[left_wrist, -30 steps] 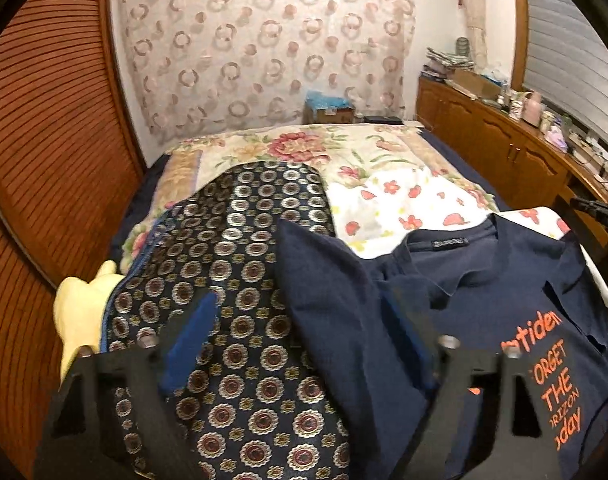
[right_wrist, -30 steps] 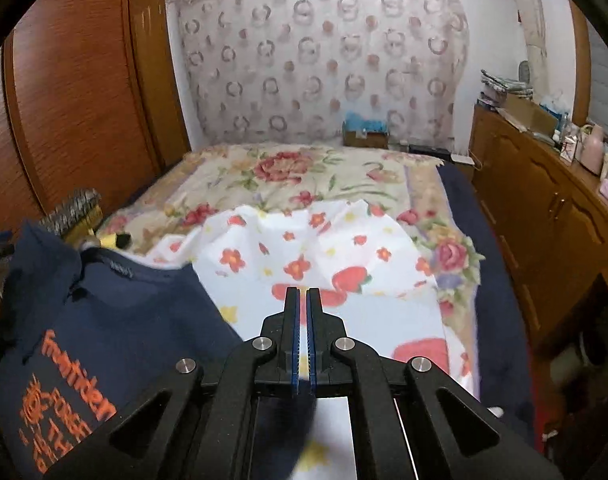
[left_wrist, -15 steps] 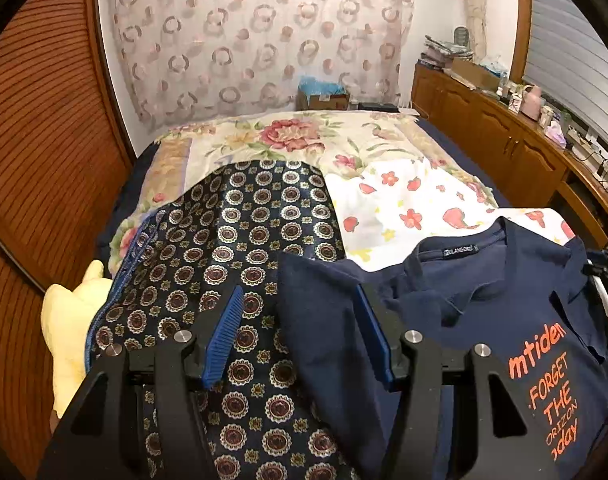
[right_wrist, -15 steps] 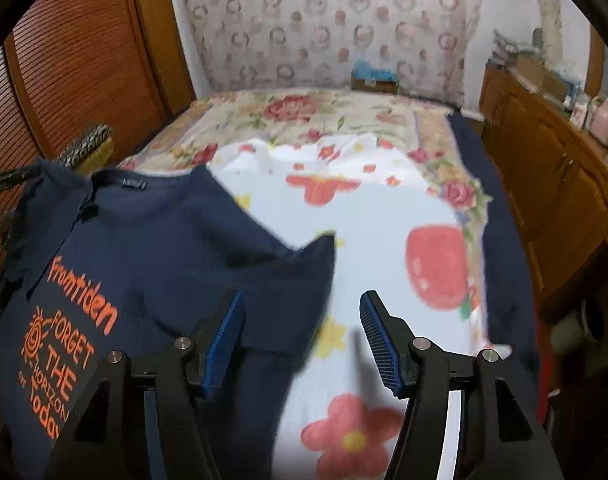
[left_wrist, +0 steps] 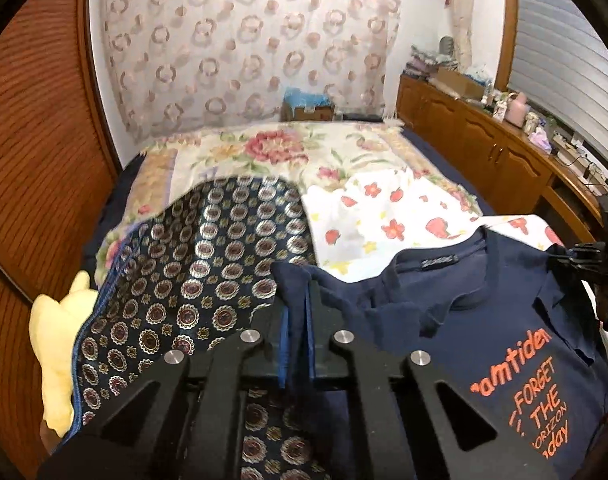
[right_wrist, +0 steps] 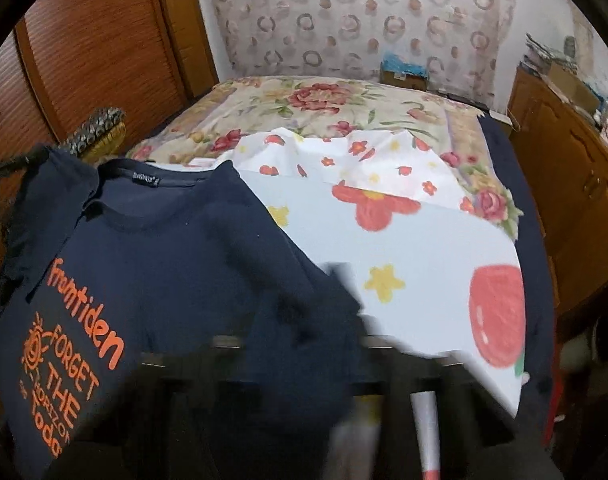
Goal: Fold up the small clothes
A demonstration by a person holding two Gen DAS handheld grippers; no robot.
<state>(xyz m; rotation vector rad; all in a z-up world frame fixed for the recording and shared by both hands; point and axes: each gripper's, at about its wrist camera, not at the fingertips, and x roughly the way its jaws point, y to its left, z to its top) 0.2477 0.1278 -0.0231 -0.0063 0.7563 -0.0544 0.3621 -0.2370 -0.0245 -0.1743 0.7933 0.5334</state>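
Two claws have just been closing on the navy T-shirt (left_wrist: 483,320), which lies face up on the bed (left_wrist: 288,152), partly over a dark medallion-print cloth (left_wrist: 192,264) on its left and a white flower-print sheet (right_wrist: 403,248) on its right. Furthest left, a pale yellow soft toy (left_wrist: 56,344) sits at the bed's edge. Next, the left claw (left_wrist: 294,320) is clenched on the shirt's left sleeve edge, a fold of navy fabric pinched between its blue pads. Across the orange lettering, the right claw (right_wrist: 304,344) is blurred and mostly hidden under dark cloth; its jaws look shut with the right sleeve in them, though the pinch itself cannot be made out.

Risk, as I judge it: the left pads hold only a thin edge, so a quick lift could let it slip. Either pinch may also have caught the cloth or sheet beneath, dragging it along and spoiling the fold.
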